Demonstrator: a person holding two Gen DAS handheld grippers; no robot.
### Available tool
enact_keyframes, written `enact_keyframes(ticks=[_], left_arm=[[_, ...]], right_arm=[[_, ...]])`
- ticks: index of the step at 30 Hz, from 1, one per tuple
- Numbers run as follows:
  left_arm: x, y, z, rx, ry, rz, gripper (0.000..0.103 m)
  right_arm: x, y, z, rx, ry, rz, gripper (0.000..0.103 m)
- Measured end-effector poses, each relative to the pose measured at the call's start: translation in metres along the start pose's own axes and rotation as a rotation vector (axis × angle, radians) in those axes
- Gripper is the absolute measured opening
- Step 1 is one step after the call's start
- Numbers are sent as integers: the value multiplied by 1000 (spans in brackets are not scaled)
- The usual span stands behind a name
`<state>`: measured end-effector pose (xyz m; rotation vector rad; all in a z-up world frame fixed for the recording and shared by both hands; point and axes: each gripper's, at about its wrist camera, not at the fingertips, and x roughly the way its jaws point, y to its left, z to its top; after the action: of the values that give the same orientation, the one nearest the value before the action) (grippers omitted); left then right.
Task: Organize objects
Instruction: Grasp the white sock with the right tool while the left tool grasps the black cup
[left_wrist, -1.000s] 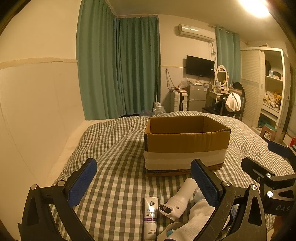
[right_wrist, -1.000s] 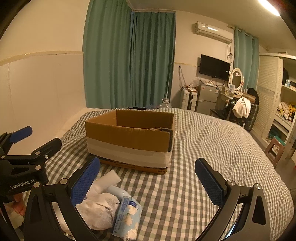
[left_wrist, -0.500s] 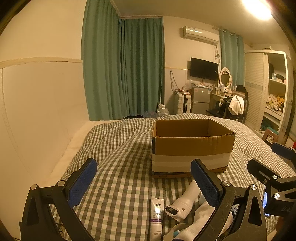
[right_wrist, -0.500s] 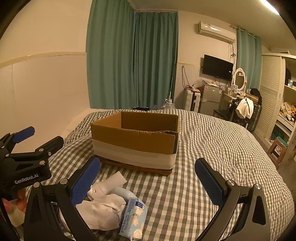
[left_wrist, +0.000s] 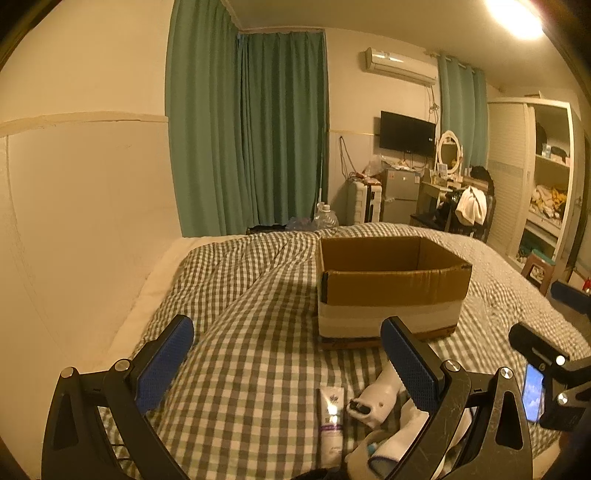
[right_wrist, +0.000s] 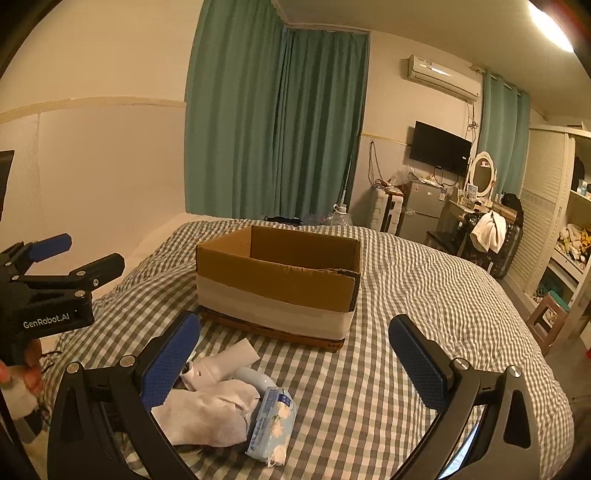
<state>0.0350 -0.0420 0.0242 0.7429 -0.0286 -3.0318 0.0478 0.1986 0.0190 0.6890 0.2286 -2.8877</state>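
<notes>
cardboard box (left_wrist: 391, 291) interior unseen, phone (left_wrist: 533, 391) half hidden (behind gripper)

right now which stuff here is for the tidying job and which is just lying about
For the job: cardboard box, cream tube, white cloth, tissue pack, white dryer-like device.

Just lying about: phone, TV, mirror, stool.

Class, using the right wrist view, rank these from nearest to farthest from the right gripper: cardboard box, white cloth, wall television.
1. white cloth: on the bed by the right gripper's left finger.
2. cardboard box: mid-bed, ahead.
3. wall television: far wall, right.
</notes>
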Motion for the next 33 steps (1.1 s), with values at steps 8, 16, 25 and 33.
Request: enact_keyframes(ticks=[8,16,25,33], left_arm=[[3,15,-40,70,109,59,103],[15,25,-90,46,305,-45,103],[27,4,-113,147,387,-132,103],[47,-13,-140,158,464,-217,103]], right_arm=[[-5,9,-15,-31,58,37,103],[11,21,-30,-41,142,90,103],[24,59,-45,-117,230,211,99],[54,68,-68,-116,363,256,91]])
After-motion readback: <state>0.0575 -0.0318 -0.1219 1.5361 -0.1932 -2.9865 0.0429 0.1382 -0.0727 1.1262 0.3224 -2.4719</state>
